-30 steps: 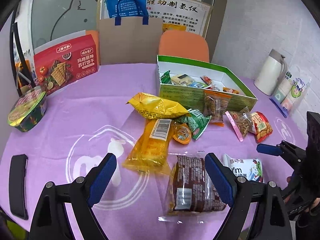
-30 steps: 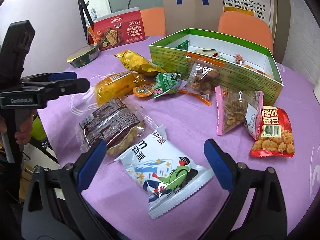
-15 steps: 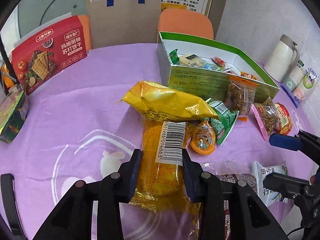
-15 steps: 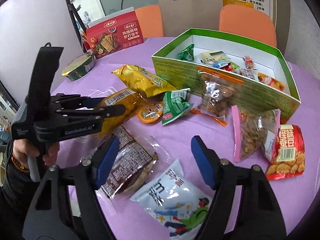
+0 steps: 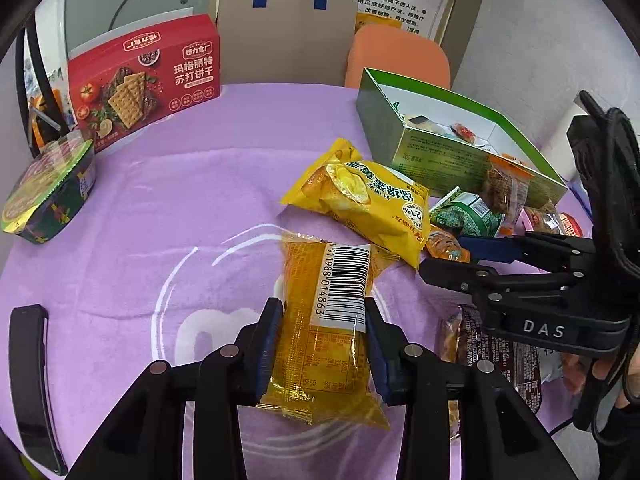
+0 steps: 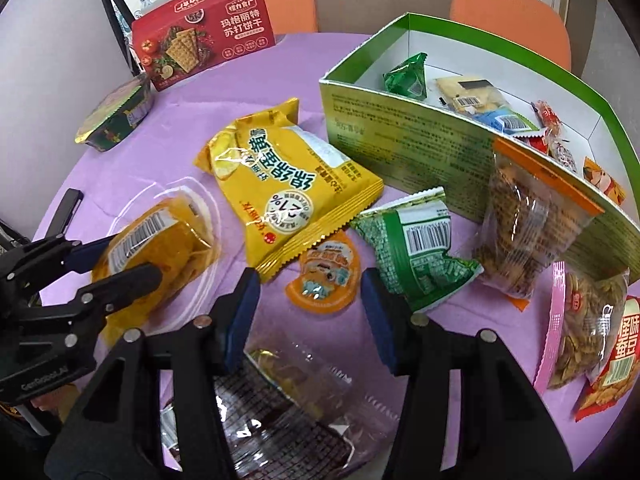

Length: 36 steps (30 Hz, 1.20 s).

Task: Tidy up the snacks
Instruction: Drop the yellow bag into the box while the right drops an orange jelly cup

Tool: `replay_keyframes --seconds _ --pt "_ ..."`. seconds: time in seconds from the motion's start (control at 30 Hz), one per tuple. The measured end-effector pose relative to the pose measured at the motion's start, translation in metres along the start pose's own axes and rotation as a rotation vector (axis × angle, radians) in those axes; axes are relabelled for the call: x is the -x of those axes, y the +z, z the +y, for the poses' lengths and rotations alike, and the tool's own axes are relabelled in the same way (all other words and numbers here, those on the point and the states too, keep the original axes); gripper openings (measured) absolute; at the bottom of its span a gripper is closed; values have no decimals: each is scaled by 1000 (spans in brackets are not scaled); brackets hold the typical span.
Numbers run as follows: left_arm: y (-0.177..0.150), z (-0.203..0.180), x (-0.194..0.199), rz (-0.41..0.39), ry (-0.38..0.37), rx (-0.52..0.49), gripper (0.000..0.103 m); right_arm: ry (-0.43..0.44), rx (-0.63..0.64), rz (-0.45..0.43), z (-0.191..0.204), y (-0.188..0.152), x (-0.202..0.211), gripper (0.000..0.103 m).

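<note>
My left gripper (image 5: 322, 332) is shut on an orange-yellow clear-wrapped cake packet (image 5: 324, 336) with a barcode label; the packet also shows in the right wrist view (image 6: 160, 252), held in the left gripper (image 6: 120, 260). My right gripper (image 6: 310, 312) is open, its fingers either side of a small round orange jelly cup (image 6: 322, 276). It also shows in the left wrist view (image 5: 444, 260). A yellow chip bag (image 6: 284, 184) lies beyond. The green snack box (image 6: 420, 136) stands open at the right with several snacks inside.
A green packet (image 6: 416, 252), a nut bag (image 6: 520, 216), a pink-edged seed bag (image 6: 580, 320) and a red bag (image 6: 616, 364) lie in front of the box. A brown cake pack (image 6: 280, 412) lies under my right gripper. A red cracker box (image 5: 144, 80) and a bowl (image 5: 48, 192) stand at the left.
My left gripper kept its hold on the orange-yellow packet and drew it back. My right gripper moved forward from the white bag and brown pack to straddle the jelly cup, narrowing somewhat.
</note>
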State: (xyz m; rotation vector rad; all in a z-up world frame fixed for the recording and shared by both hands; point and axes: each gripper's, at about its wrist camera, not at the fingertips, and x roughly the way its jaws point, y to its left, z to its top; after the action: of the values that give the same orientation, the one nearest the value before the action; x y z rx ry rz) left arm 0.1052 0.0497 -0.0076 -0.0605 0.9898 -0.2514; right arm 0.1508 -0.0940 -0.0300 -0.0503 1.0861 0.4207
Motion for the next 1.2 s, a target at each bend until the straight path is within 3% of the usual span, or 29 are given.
replay_keyframes --seconds 0.03,0.1,0.4,0.63,0.77,0.93,1.07,1.2 --pt "0 0 0 -2 -9 1 40 -13 6 -3 0 1 -1 42" --pt "1 0 -1 -2 -19 3 42 -33 11 -4 -2 2 -1 37" --pt "1 2 -3 1 -26 16 38 22 9 -42 -7 -7 18 32" --pt "7 -9 39 -92 -13 -6 38 80 -5 -144 -15 -13 65 31" --pt "27 -31 56 -131 -65 -58 38 86 -46 -234 -32 -8 98 31" --pt "62 -64 57 -161 -122 -110 38 20 -80 -315 -59 1 129 32" --pt "91 -89 44 -144 -163 -111 38 -18 -113 -349 -85 7 141 32" --pt "117 -109 24 -123 -150 -116 38 -65 -137 -354 -112 14 141 32"
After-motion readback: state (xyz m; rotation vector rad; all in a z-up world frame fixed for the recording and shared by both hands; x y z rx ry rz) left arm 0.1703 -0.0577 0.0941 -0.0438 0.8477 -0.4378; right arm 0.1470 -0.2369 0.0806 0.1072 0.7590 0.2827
